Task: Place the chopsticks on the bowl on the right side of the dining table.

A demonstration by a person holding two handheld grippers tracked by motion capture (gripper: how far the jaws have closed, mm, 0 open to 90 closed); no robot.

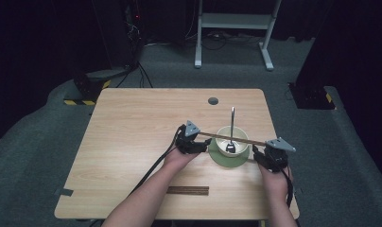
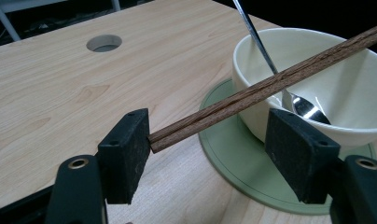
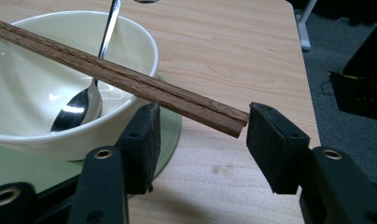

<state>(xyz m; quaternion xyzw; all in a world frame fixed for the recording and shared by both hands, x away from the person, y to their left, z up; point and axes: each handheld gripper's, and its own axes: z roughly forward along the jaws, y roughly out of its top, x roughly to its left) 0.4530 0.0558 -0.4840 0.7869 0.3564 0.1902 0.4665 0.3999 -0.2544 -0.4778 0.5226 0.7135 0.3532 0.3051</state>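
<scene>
Pair of dark wooden chopsticks (image 1: 232,138) lies across the rim of a cream bowl (image 1: 222,142), spanning it left to right, both ends sticking out past the rim. Bowl sits on a round green saucer (image 1: 227,161), right of centre on the wooden surface (image 1: 132,137). A metal spoon (image 1: 231,127) stands in the bowl, scoop down on the bottom, handle leaning over the far rim.

Left tool (image 1: 194,142) is just left of the bowl, held by the person's left hand (image 1: 177,158). In the left gripper view the left tool (image 2: 219,154) is spread; the chopsticks (image 2: 270,84) end sits between the jaws, its tip touching or almost touching the inner face of the left-hand pad, clear gap to the other pad. Not pinched. The bowl (image 2: 317,79) and spoon (image 2: 298,102) are right behind, saucer (image 2: 238,163) below.

Right tool (image 1: 270,153) is just right of the saucer, in the right hand (image 1: 274,177). In the right gripper view the right tool (image 3: 200,149) is also spread; the other chopsticks (image 3: 130,84) end hangs between the pads, close to the right-hand one, whether touching cannot tell. No squeeze. Bowl (image 3: 60,93) and spoon (image 3: 81,100) are at left.

A dark wooden strip (image 1: 188,190) lies flat near the front edge of the surface, between the forearms. Round cable hole (image 1: 212,100) sits near the far edge.
</scene>
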